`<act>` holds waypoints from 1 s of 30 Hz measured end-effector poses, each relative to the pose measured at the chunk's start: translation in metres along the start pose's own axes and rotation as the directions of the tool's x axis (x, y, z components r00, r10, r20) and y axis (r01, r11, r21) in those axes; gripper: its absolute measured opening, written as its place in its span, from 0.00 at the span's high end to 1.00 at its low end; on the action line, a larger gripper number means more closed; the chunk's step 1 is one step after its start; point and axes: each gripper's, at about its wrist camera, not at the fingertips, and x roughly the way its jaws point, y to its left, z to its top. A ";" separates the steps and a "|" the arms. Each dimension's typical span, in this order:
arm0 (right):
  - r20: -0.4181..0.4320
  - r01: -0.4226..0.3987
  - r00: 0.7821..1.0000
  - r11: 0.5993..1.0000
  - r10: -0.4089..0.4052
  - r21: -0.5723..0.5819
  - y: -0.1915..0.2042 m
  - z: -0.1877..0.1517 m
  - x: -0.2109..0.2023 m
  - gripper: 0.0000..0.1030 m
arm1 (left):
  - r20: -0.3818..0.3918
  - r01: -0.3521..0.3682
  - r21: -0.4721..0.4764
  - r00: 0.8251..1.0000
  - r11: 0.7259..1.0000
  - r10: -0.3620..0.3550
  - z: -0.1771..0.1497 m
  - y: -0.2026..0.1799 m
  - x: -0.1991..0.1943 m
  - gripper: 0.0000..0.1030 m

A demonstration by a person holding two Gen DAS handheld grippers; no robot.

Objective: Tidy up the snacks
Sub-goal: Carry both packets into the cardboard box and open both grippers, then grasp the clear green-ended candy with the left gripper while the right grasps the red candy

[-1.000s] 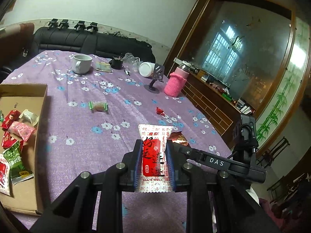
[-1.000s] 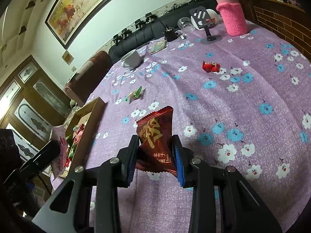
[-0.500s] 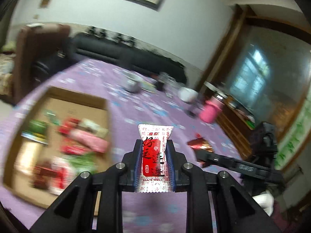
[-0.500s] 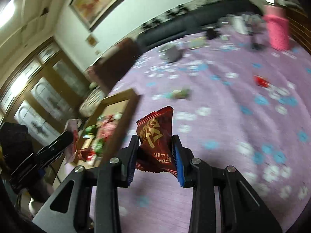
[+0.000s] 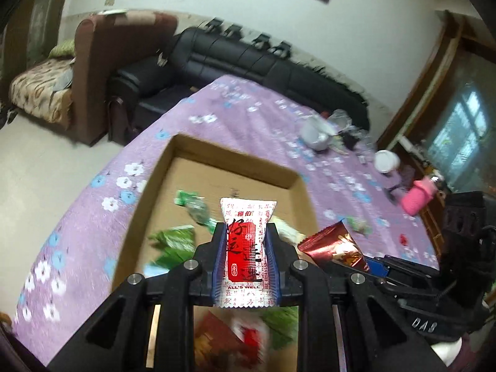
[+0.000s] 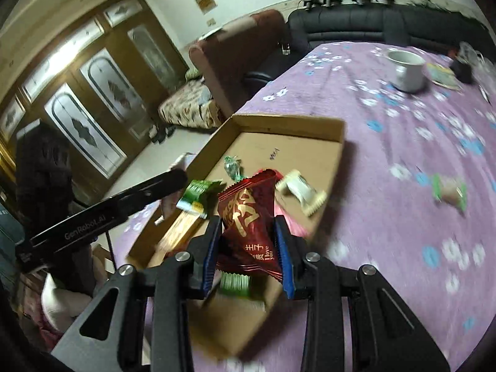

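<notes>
Over the cardboard box (image 5: 148, 192), low centre of both wrist views, each pair of tongs carries one snack.

Left tongs (image 5: 246, 257): clamped on a white-and-red packet (image 5: 246, 248), held upright by its middle, top seam poking above the pads. Gripped across the flat faces, likely so it drops cleanly when the pads part.

Right tongs (image 6: 248, 248): clamped on a dark red packet with gold characters (image 6: 248, 217), pinched low, the upper half flaring free. In the left view this same packet (image 5: 333, 246) shows at lower right, just beside the left tongs, so the two loads hang near each other above the box.

Box floor: green wrappers (image 6: 198, 193), a clear twisted candy (image 6: 232, 167), a white wrapped sweet (image 6: 302, 192), more red and green packs blurred beneath the tongs. Far half of the box looks bare; room there, I judge.

Around: purple flowered cloth on the bench (image 6: 403, 142). One green-ended candy (image 6: 449, 192) lies outside the box at right of the right view, not yet collected. White mug (image 6: 406, 71), pink sleeved bottle (image 5: 418, 200) and clutter sit at the far end, well apart.

In the way: mainly the other tongs, and the nearer box wall.
</notes>
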 end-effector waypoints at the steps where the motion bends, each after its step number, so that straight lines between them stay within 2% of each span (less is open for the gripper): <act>1: -0.013 0.016 1.000 1.000 -0.016 -0.003 0.000 0.006 0.014 0.65 | -0.011 0.002 -0.014 1.000 1.000 -0.002 0.001 0.004 0.005 0.77; 3: -0.025 0.034 0.999 0.999 -0.034 -0.002 0.000 0.014 0.031 0.64 | -0.042 0.010 -0.072 0.999 0.997 -0.013 0.003 0.017 0.015 0.74; 4: -0.027 0.040 0.999 0.999 -0.040 -0.002 -0.002 0.017 0.037 0.64 | -0.047 0.022 -0.098 0.999 0.995 -0.027 0.002 0.022 0.017 0.69; 7: -0.022 0.064 0.998 0.998 -0.064 -0.003 -0.005 0.022 0.048 0.59 | -0.022 0.053 -0.111 0.998 0.992 -0.055 -0.002 0.022 0.008 0.63; 9: -0.009 0.055 0.998 0.998 -0.055 0.010 -0.007 0.023 0.041 0.58 | -0.004 0.065 -0.110 0.998 0.992 -0.065 -0.008 0.018 -0.004 0.63; 11: 0.014 0.031 0.999 0.999 -0.032 0.017 -0.011 0.018 0.020 0.58 | 0.028 0.091 -0.105 0.996 0.990 -0.089 -0.014 0.008 -0.020 0.57; 13: 0.048 0.038 0.998 0.999 -0.038 0.012 -0.016 0.005 -0.008 0.55 | 0.069 0.139 -0.081 0.989 0.987 -0.133 -0.028 -0.011 -0.042 0.45; 14: 0.062 0.040 0.997 0.999 -0.041 0.014 -0.018 -0.002 -0.021 0.53 | 0.080 0.156 -0.075 0.985 0.985 -0.150 -0.033 -0.018 -0.047 0.44; 18: 0.139 0.077 0.987 0.995 -0.085 0.064 -0.039 -0.053 -0.078 0.50 | 0.125 0.252 -0.045 0.961 0.967 -0.245 -0.068 -0.060 -0.065 0.37; 20: 0.169 0.074 0.981 0.987 -0.098 0.145 -0.057 -0.078 -0.099 0.50 | 0.139 0.288 -0.037 0.950 0.957 -0.281 -0.086 -0.086 -0.065 0.37; 23: 0.207 0.045 0.972 0.955 -0.109 0.293 -0.086 -0.113 -0.123 0.50 | 0.093 0.346 0.000 0.934 0.938 -0.345 -0.104 -0.119 -0.058 0.37; 24: 0.210 0.048 0.970 0.945 -0.121 0.325 -0.094 -0.124 -0.128 0.50 | 0.069 0.376 0.016 0.924 0.926 -0.376 -0.113 -0.135 -0.056 0.37; 26: 0.186 0.068 0.971 0.922 -0.148 0.381 -0.112 -0.143 -0.134 0.50 | 0.052 0.413 0.048 0.908 0.910 -0.415 -0.124 -0.154 -0.058 0.37; 30: 0.208 0.081 0.959 0.891 -0.192 0.447 -0.131 -0.162 -0.150 0.50 | 0.018 0.462 0.122 0.884 0.878 -0.468 -0.144 -0.185 -0.063 0.37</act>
